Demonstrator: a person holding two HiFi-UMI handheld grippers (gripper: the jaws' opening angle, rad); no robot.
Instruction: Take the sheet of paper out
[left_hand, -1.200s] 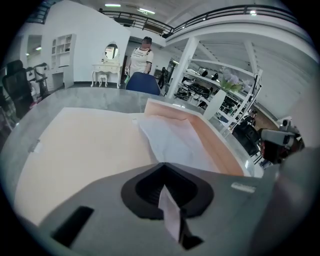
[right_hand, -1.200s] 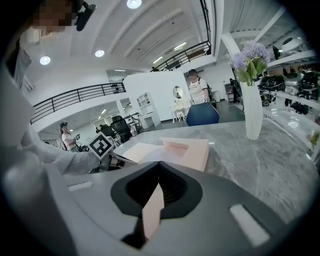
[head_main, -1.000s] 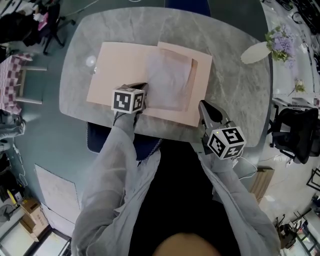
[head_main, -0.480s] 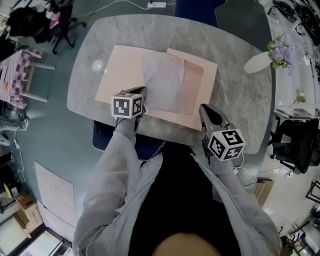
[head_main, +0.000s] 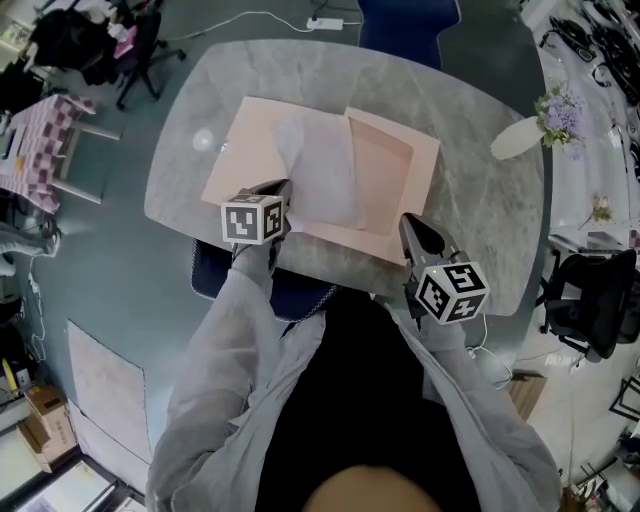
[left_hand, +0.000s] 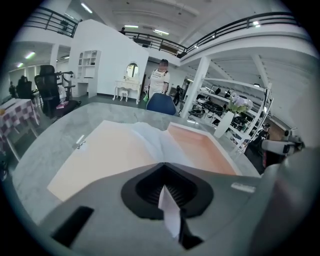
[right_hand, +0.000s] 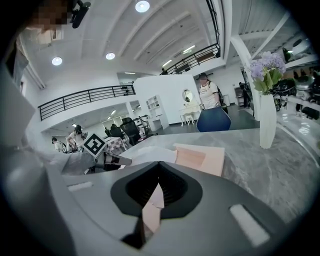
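we pinch the sheet of paper (head_main: 318, 180) by its near edge in our closed left gripper (head_main: 285, 197), ready to slide it left from the pink folder (head_main: 400, 170)'s pocket, where it lies half out. our right gripper (head_main: 406, 221) clamps the folder's edge so it stays put on the table (head_main: 480, 220).

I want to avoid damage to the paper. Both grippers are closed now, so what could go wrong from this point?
1. The left gripper pinches only a small bit of the thin sheet of paper, so a quick pull may tear it or let it slip.
2. The right gripper holds the pink folder only at its near edge, so the folder might lift or slide with the sheet.
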